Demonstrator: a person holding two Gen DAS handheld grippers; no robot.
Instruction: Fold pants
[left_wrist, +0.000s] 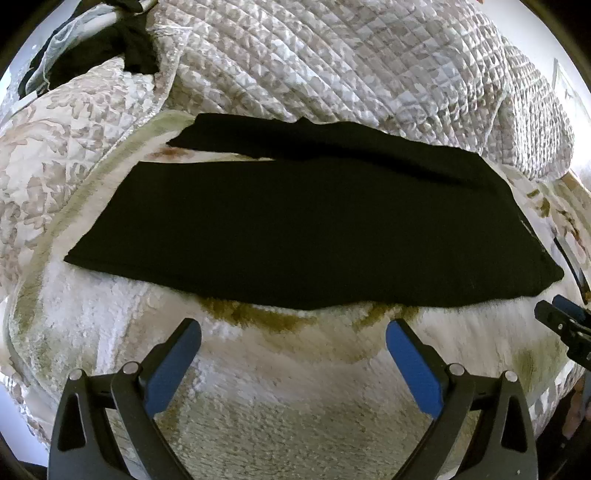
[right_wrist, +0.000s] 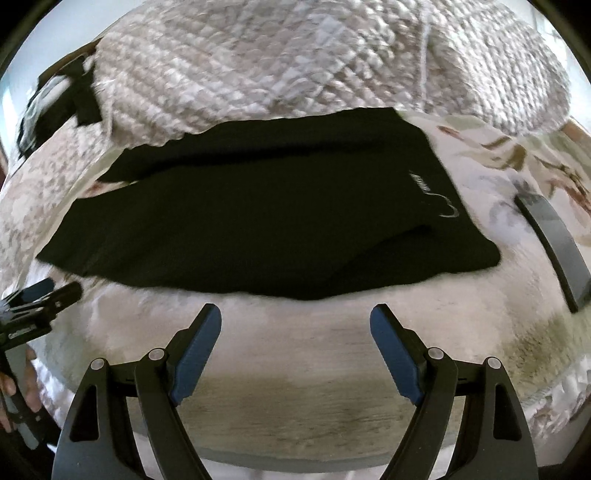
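Note:
Black pants (left_wrist: 303, 229) lie flat across a white fluffy blanket (left_wrist: 280, 387), legs to the left, waist to the right. In the right wrist view the pants (right_wrist: 258, 221) show small white lettering near the waist. My left gripper (left_wrist: 293, 330) is open and empty, just short of the pants' near edge. My right gripper (right_wrist: 295, 317) is open and empty, also just short of the near edge, toward the waist end. Each gripper shows at the edge of the other's view: the right one (left_wrist: 565, 325) and the left one (right_wrist: 40, 299).
A quilted cream bedspread (left_wrist: 351, 62) is bunched up behind the pants. Dark clothing (left_wrist: 118, 48) lies at the back left. A flat grey strip (right_wrist: 554, 243) lies on the bed right of the pants. The blanket's near edge falls off below the grippers.

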